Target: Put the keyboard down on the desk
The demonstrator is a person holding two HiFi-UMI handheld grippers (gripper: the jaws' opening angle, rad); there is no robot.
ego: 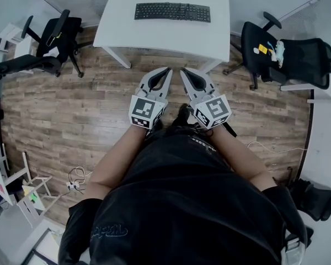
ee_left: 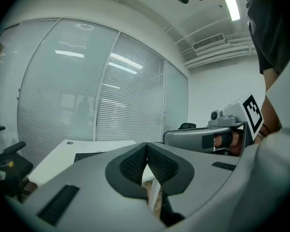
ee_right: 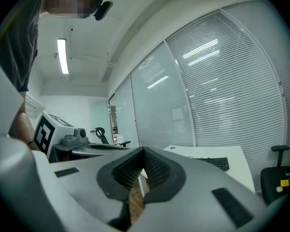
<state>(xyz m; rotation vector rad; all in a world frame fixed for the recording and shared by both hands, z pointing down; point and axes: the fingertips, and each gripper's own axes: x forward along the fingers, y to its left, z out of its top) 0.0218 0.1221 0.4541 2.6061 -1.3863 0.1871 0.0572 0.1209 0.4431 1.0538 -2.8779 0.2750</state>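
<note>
I judge the task to be finished, or almost. The keyboard (ego: 172, 11) lies flat on the white desk (ego: 154, 37), in the far half of the top and about in its middle between left and right, and nothing touches it. My left gripper (ego: 166, 71) has its jaws pressed together with nothing between them; its own view shows the two dark pads meeting and only floor and a desk leg behind them. The right gripper (ego: 185, 72) is the same, pads together and empty. Both grippers are side by side over the wooden floor, on the near side of the desk and apart from it, and they point toward the desk. So I see nothing left to place; at most I would bring the grippers to rest. The keyboard has its keys facing up. Its long axis runs from left to right, parallel to the far edge of the desk, and its long near edge faces me. Which end carries the number pad I cannot tell, it is too small.
</note>
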